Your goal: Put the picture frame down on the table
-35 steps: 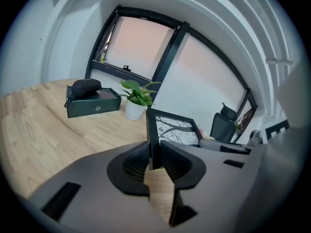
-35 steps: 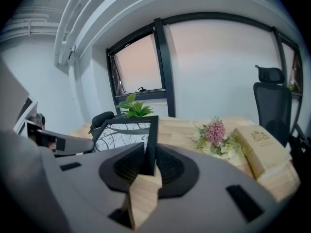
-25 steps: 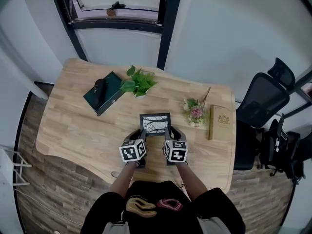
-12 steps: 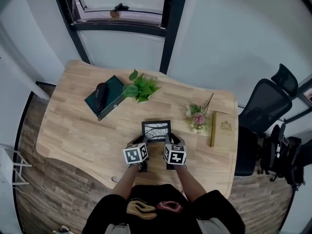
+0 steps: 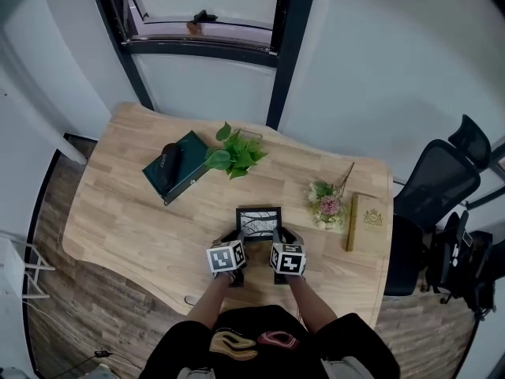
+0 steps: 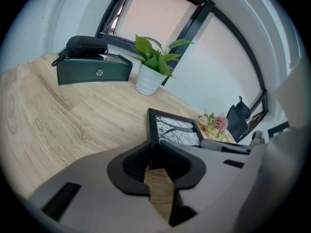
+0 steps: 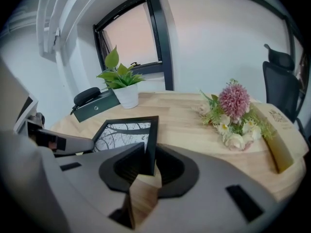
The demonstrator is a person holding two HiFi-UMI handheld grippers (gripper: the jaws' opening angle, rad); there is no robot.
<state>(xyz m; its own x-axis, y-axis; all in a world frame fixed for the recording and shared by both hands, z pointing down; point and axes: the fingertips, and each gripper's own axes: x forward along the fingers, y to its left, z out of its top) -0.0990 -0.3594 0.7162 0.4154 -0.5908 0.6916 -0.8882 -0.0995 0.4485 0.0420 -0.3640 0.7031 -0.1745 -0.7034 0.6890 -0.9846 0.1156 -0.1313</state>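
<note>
A black picture frame (image 5: pixel 258 220) with a grey tree print is held low over the wooden table (image 5: pixel 126 212), near its front edge. My left gripper (image 5: pixel 235 244) is shut on the frame's left near corner (image 6: pixel 153 139), the black pads pressing both faces of the rim. My right gripper (image 5: pixel 278 244) is shut on the right near corner (image 7: pixel 150 144) in the same way. The print (image 7: pixel 124 134) faces up and away from me. Whether the frame's underside touches the wood I cannot tell.
A dark green box (image 5: pixel 175 166) with a black case on top lies at the back left. A potted green plant (image 5: pixel 235 154) stands behind the frame. A small flower bunch (image 5: pixel 328 206) and a gold-coloured book (image 5: pixel 367 221) lie to the right. A black office chair (image 5: pixel 442 184) stands beyond the table's right edge.
Both grippers have sunk toward the table with the frame between them. The frame now shows smaller and lower in the head view.
</note>
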